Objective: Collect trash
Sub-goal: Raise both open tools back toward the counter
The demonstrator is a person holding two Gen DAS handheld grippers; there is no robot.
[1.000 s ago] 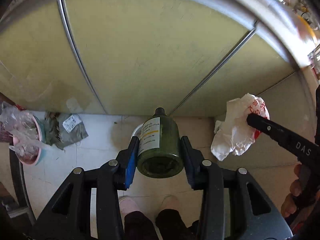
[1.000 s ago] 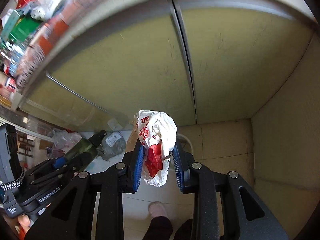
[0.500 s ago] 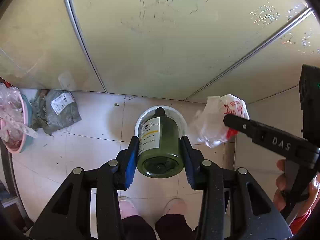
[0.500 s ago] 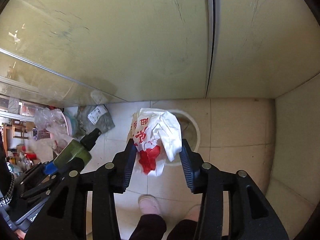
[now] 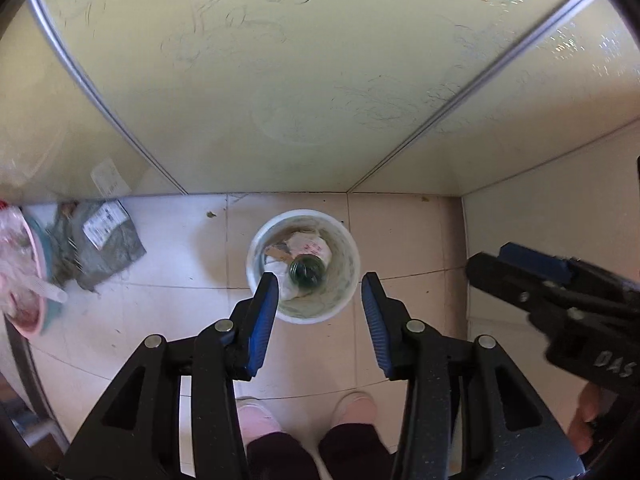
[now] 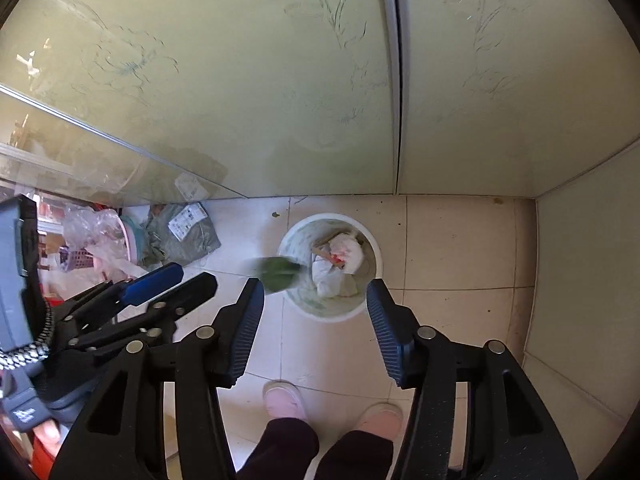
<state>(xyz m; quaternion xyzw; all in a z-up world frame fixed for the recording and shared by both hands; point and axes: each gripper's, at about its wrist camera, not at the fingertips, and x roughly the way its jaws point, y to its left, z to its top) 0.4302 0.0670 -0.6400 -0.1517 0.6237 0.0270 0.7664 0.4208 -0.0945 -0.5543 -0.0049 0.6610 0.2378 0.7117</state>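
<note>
Both tongs, left (image 5: 318, 316) and right (image 6: 316, 312), gape empty above the white bin (image 5: 256, 248); the right jaws just widened. Inside it lie the green bottle (image 5: 307, 271) and crumpled bag (image 6: 344, 254).

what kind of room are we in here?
Probably a corner of a home, perhaps a bathroom or utility area. Cues: a pale tiled floor, frosted sliding glass panels in metal frames, and a small white waste bin on the floor. A pink basin sits off to one side.
</note>
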